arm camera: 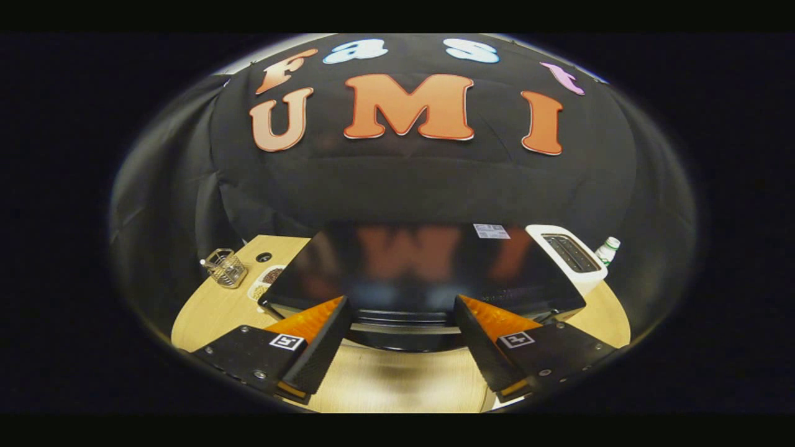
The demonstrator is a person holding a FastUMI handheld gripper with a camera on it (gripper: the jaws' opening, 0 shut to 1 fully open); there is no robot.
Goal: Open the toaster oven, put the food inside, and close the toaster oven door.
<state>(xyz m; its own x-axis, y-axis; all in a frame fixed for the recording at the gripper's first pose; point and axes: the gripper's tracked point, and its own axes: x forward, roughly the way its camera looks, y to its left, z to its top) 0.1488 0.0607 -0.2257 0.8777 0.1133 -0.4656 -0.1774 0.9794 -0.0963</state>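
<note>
Toaster oven point(428, 267): a black box with a glossy flat top, sitting mid-tabletop at 12 o'clock from the tool, just ahead of the fingertips. Its top mirrors the booth wall in blurred patches.
Oven front: the upper front edge shows between the two fingers as a dark band with a pale strip below it; I cannot tell from this angle whether the door is shut or ajar.
Sticker point(491, 231): a small white label on the oven's top, near its back edge, toward 1 o'clock.
Tool point(400, 335): fingers spread wide, nothing between them; bare tabletop and the oven's front edge show in the gap. Each finger carries a small square marker on its upper face.
Fingers point(323, 347): angled inward toward the oven, tips close to its front corners; whether they touch is not clear.
Tabletop point(397, 379): light wood, with a round dark hole at 10 o'clock.
Wire basket point(226, 268): small, metal, tilted, at 10 o'clock, well apart from the oven.
Dish point(267, 282): pale, holding something brownish, just beside the oven's left side, partly hidden by it.
Slot toaster point(568, 257): white, two slots on top, touching or just beside the oven's right side at 2 o'clock.
Bottle point(608, 249): white with a green band, beyond the slot toaster.
</note>
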